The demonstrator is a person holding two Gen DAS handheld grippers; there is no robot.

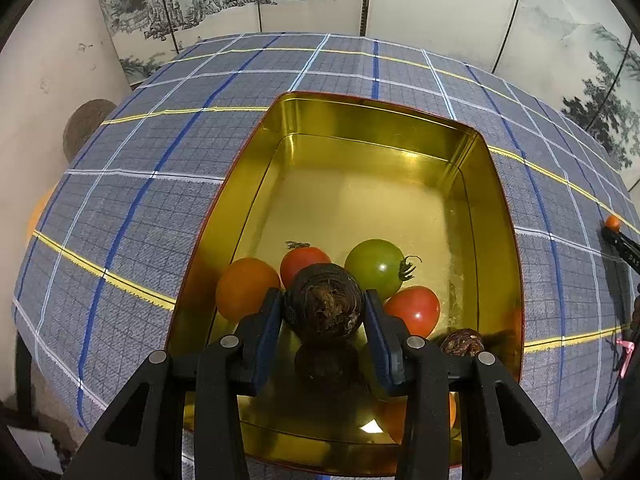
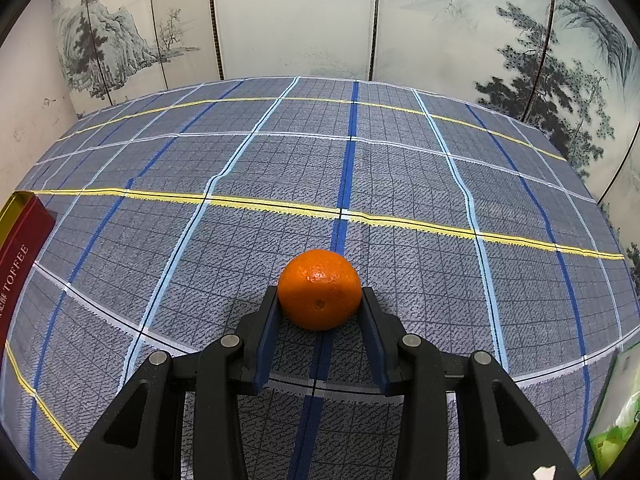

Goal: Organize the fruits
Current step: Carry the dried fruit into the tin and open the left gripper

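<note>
The left gripper (image 1: 324,306) is clamped on a dark brown bulb (image 1: 324,302) at lower centre, right above the gold tin (image 1: 496,200) – while the right gripper (image 2: 320,300) grips an orange (image 2: 319,289) over the cloth (image 2: 400,168), the tin at its frame's left edge.

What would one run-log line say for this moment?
left tongs: shut on brown bulb over gold tin | right tongs: shut on orange | tin: tomatoes

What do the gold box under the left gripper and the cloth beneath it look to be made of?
Gold rectangular box: probably thin metal tin, glossy; its walls mirror the fruit and glare. Blue-grey plaid tablecloth: looks like woven fabric, matte, with visible weave texture and no shine.
</note>
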